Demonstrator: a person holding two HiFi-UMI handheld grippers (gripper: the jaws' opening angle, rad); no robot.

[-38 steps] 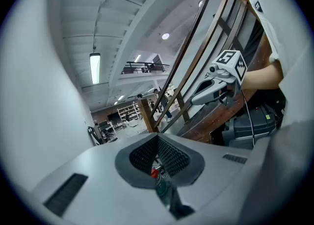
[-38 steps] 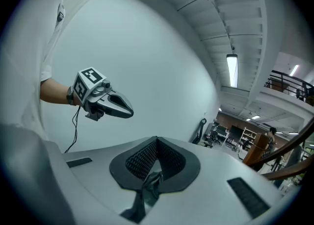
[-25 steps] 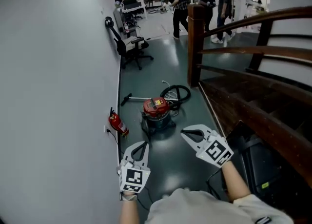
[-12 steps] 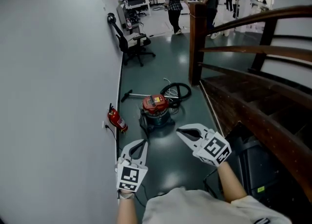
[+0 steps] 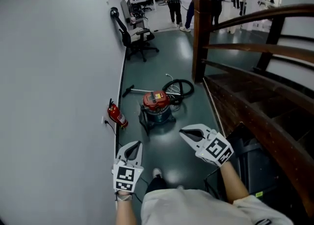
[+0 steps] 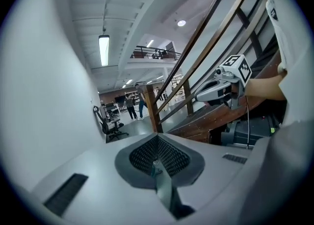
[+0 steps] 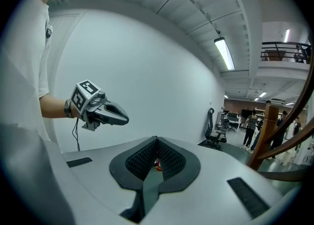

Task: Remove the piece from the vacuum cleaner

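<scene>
Red-topped vacuum cleaner, hose coiled behind

Too far off and cut short

The squat round vacuum cleaner with the red lid is too small for me to tell its parts apart, and I cannot see where the coiled black hose just behind it joins. Well beyond it, the standing people are tiny, some clipped by the top edge. To its right, the brown wooden staircase half covers a dark boxy machine. My right forearm runs off the bottom.
</scene>
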